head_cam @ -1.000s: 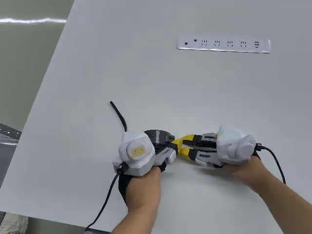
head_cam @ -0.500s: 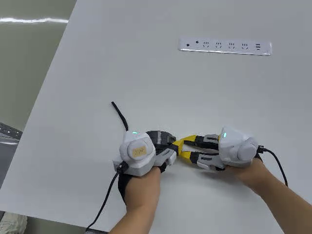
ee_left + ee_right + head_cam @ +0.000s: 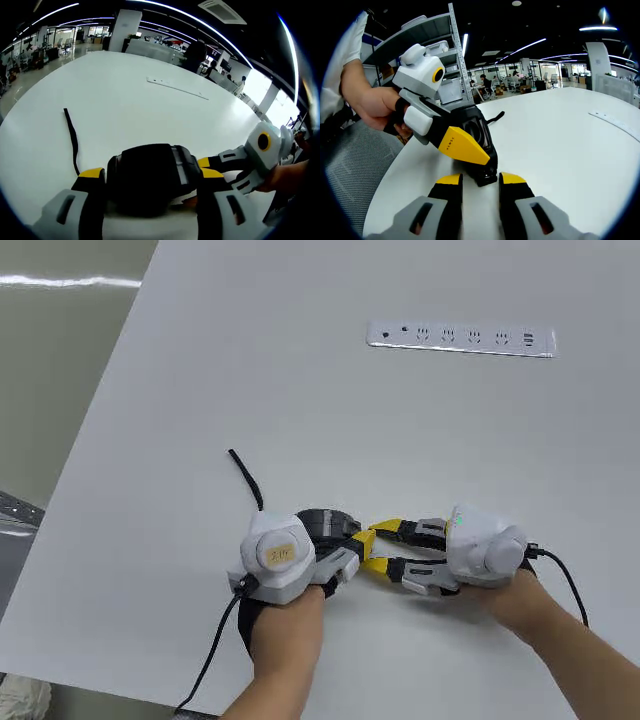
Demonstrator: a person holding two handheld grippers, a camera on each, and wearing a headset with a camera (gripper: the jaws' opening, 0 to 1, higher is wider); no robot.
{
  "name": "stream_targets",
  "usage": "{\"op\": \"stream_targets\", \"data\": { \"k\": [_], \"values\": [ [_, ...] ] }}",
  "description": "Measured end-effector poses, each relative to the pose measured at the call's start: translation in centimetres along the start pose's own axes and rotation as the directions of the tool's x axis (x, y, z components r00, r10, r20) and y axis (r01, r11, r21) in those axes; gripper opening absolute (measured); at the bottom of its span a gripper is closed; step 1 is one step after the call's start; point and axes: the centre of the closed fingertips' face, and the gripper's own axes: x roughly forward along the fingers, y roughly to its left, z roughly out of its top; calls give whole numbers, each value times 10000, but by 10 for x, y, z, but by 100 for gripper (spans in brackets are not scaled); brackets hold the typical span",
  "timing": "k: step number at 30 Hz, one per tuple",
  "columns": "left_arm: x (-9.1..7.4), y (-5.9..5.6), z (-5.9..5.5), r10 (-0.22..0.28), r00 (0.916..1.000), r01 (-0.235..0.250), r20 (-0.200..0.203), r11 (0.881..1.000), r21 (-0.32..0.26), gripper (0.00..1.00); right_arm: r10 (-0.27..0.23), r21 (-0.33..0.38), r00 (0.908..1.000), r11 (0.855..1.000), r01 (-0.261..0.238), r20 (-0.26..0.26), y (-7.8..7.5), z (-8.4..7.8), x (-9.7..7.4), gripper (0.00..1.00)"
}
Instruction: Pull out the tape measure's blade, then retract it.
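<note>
My left gripper (image 3: 342, 540) is shut on the black tape measure (image 3: 325, 521), holding it just above the white table (image 3: 300, 390). In the left gripper view the case (image 3: 147, 175) sits between my two yellow-tipped jaws. The right gripper (image 3: 383, 547) faces it from the right, open, one jaw on either side of the case's front end. In the right gripper view the case's lower front corner (image 3: 485, 176) lies in the gap of my right gripper (image 3: 481, 182), and the left gripper's yellow finger (image 3: 465, 145) covers the case's side. No drawn-out blade shows.
A black strap (image 3: 245, 478) trails from the tape measure across the table toward the far left. A white power strip (image 3: 460, 338) lies at the table's far side. The table's left edge (image 3: 90, 430) runs diagonally, with floor beyond it.
The right gripper has edged slightly closer to the tape measure's front end. The left gripper keeps its hold in the same spot.
</note>
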Motion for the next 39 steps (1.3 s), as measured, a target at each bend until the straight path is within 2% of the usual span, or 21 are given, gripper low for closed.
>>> {"op": "stream_targets", "data": {
  "k": [9,11,21,23,28,35,39],
  "values": [
    [-3,-4,2,-179,9997,177,135,9998,118,72,-85,122,10000,9999,85,9,0,0,-2,28],
    [-4,-2,4,-176,9995,172,250,9997,167,72,-263,201,9996,9995,261,135,-2,2,-4,28],
    [-8,-2,3,-445,9985,429,304,9978,501,72,-809,442,9963,9959,795,302,0,5,-14,29],
    [-11,-1,5,-448,9979,415,475,9968,690,72,-901,404,9954,9952,888,326,1,7,-16,29],
    [-13,-3,6,-752,9962,717,436,9944,778,72,-1098,573,9931,9926,1073,413,5,10,-20,29],
    [-18,-4,5,-1017,9939,965,428,9895,1079,72,-1434,790,9886,9871,1396,456,9,6,-29,31],
    [-21,-2,5,-1126,9929,1066,395,9858,1299,72,-1577,697,9869,9855,1550,351,11,3,-35,32]
  ]
}}
